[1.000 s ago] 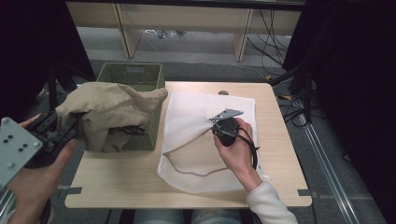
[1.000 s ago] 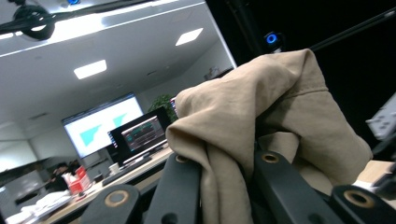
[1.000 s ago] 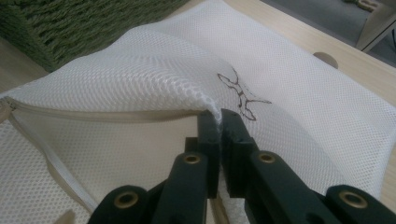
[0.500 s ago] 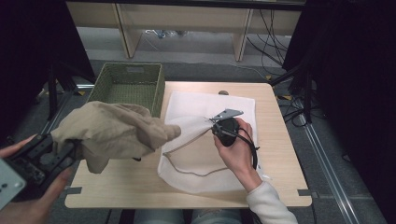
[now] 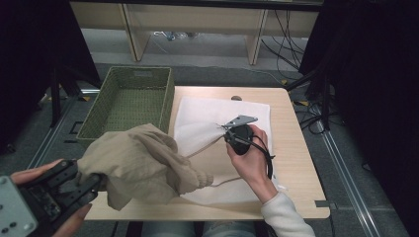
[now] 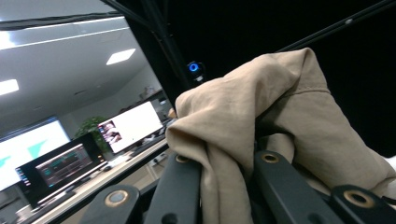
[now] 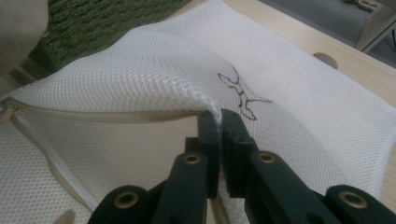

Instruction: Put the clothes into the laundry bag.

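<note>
A crumpled beige garment (image 5: 143, 163) hangs above the table's front left part, and my left gripper (image 5: 86, 185) is shut on its left end. In the left gripper view the cloth (image 6: 261, 116) is bunched between the black jaws of that gripper (image 6: 229, 172). A white mesh laundry bag (image 5: 222, 111) lies flat on the table. My right gripper (image 5: 225, 129) is shut on the bag's upper layer and pulls it up into a peak. In the right gripper view the mesh (image 7: 140, 70) is pinched by the right gripper (image 7: 217, 122), with the zip edge (image 7: 93, 114) gaping below it.
A green woven basket (image 5: 106, 106) stands at the table's back left. The table's (image 5: 291, 148) right strip beside the bag is bare wood. Shelving legs and cables lie on the floor beyond the far edge.
My left gripper has carried the beige garment from over the basket toward the near edge and rightward, close to the bag's opening. The right gripper has stayed put, holding the mesh.
</note>
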